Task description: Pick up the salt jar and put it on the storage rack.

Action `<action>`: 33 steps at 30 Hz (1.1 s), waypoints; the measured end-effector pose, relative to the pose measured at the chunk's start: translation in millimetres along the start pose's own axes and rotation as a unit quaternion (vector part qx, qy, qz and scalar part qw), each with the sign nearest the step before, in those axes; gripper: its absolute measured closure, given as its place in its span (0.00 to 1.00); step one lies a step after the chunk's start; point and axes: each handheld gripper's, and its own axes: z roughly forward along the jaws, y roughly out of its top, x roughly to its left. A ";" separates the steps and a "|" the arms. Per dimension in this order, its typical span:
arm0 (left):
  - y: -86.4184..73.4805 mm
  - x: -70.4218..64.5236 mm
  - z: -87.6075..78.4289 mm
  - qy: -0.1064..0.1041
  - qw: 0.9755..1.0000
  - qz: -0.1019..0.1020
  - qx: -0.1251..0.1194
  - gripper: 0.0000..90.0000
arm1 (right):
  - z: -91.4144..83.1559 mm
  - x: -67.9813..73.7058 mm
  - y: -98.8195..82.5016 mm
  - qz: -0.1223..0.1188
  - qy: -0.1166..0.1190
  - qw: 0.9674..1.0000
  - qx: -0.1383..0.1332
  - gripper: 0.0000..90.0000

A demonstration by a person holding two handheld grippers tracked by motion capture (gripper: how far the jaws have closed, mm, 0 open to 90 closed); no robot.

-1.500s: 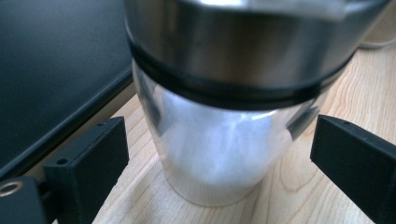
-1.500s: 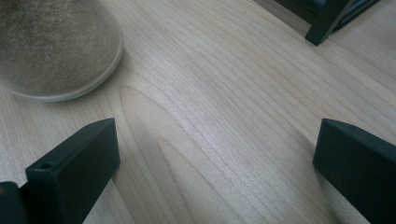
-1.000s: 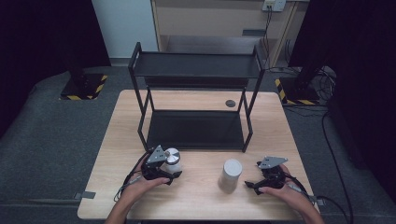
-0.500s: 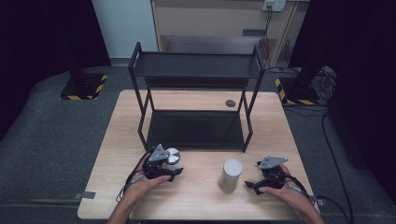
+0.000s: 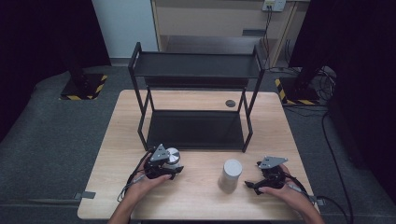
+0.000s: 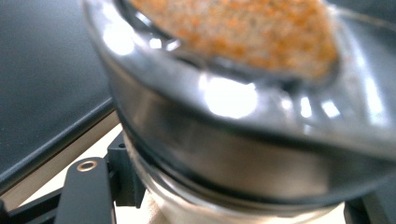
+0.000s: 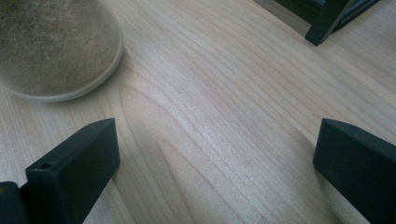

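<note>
A glass jar [image 5: 173, 157] with a shiny metal lid stands on the table in front of the black rack. In the left gripper view the jar [image 6: 243, 121] is very close, and orange grains show through its top. My left gripper [image 5: 164, 169] has just been closing its jaws on the jar, one on each side, and my left gripper [image 6: 243, 198] is now shut on it. A pale grey canister [image 5: 231, 174] stands to the right. My right gripper [image 5: 253, 183] rests on the table beside it. In its own view my right gripper [image 7: 217, 154] is open over bare wood, with the canister [image 7: 51, 46] ahead at the left.
A black two-tier metal rack [image 5: 196, 65] stands on the far half of the wooden table [image 5: 201, 205]. A small dark round disc [image 5: 230, 103] lies behind the rack. One rack foot [image 7: 322, 28] shows ahead of my right gripper.
The left gripper's jaws have closed in on the jar. Both hands, the jar and the canister stay where they were.
</note>
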 end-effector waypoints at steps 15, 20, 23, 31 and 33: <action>6.3 -6.1 -4.2 0.007 1.000 0.008 0.010 0.33 | 0.0 0.0 0.0 0.000 0.000 1.000 0.000 0.02; 6.0 -5.7 -9.5 0.008 1.000 0.000 -0.001 0.33 | 0.0 0.0 0.0 0.000 0.000 1.000 0.000 0.02; 7.0 -6.7 -12.4 0.011 1.000 -0.004 -0.002 0.33 | 0.0 0.0 0.0 0.000 0.000 1.000 0.000 0.02; 11.0 -9.6 -16.3 0.014 1.000 -0.002 0.006 0.33 | 0.0 0.0 0.0 0.000 0.000 1.000 0.000 0.02; 12.0 -9.9 -17.1 0.016 1.000 -0.003 0.009 0.33 | 0.0 0.0 0.0 0.000 0.000 1.000 0.000 0.02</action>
